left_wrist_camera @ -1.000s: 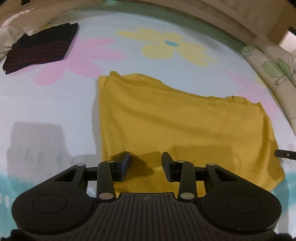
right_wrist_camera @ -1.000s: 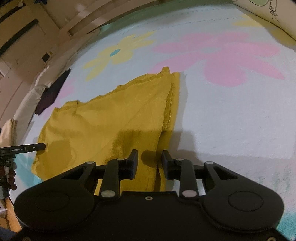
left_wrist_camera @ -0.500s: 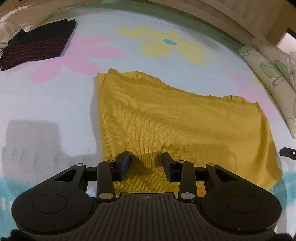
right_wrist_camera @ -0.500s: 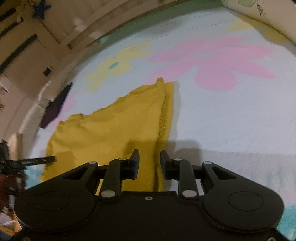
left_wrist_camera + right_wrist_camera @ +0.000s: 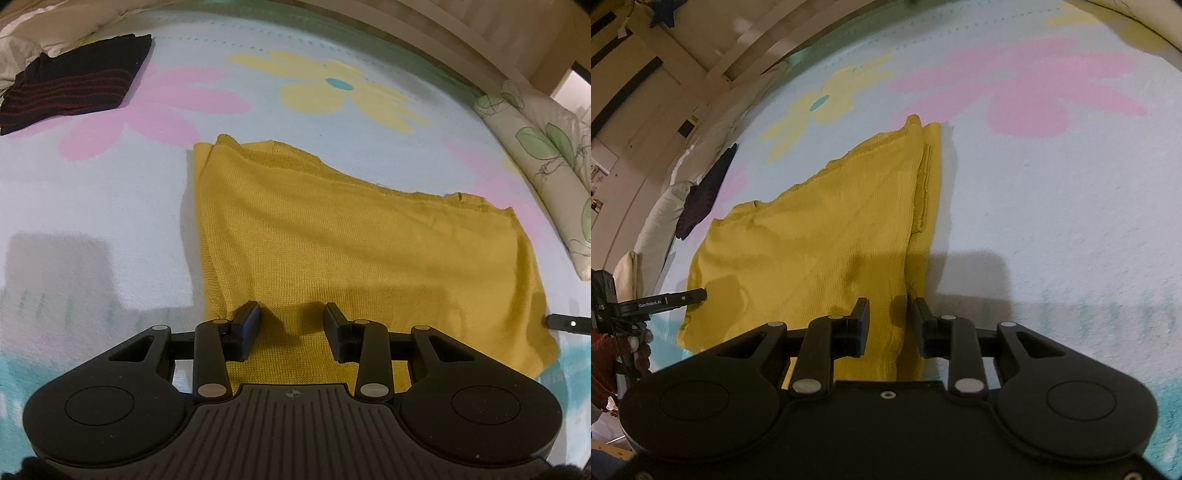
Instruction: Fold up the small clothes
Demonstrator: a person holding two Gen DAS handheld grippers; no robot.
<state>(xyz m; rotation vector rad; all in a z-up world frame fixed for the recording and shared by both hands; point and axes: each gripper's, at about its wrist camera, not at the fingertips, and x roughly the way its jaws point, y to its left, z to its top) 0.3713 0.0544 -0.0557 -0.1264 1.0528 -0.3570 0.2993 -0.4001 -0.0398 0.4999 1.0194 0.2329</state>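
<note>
Yellow knit garment [image 5: 354,254] lies spread flat on a pale blue blanket [image 5: 92,206] printed with pink and yellow flowers, its edges doubled over along one side [image 5: 923,192]. The left gripper [image 5: 291,321] sits over the garment's near hem, fingers spread apart with nothing between them. The right gripper [image 5: 890,317] is likewise released, parted over the folded side edge at the near corner. A folded dark striped garment [image 5: 74,85] rests well apart at the far left of the blanket. A leaf-print pillow [image 5: 546,162] borders the blanket's right side.
</note>
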